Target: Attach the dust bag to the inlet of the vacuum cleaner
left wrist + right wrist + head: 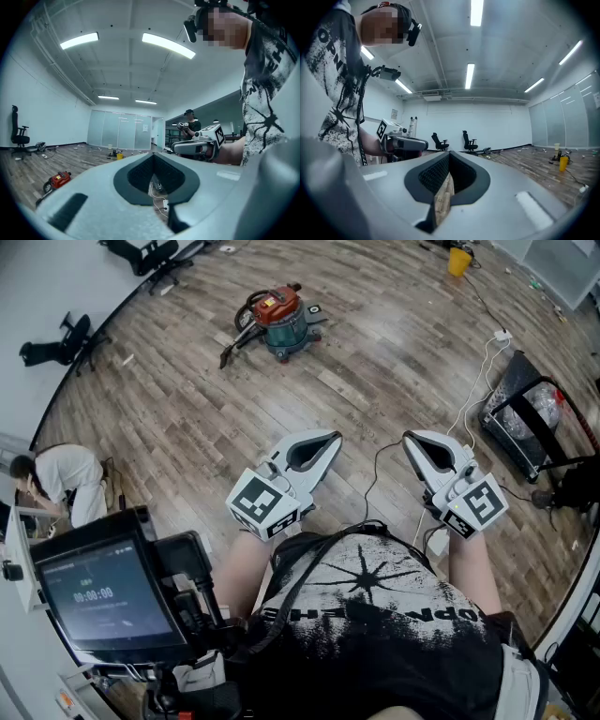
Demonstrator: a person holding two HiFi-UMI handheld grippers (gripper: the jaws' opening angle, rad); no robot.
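Vacuum cleaner (279, 319) stands well ahead; left gripper (330, 439) and right gripper (411, 440) jaws clenched, empty.

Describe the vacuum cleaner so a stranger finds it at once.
On the open wooden floor in the head view, look far ahead of the person, toward the upper middle. The vacuum cleaner stands alone there, a black hose trailing to its left. Its red top on a blue-green drum sets it apart from the black office chair at the left and the yellow container farther right.

Vacuum cleaner (279, 320) on floor (394, 381) ahead
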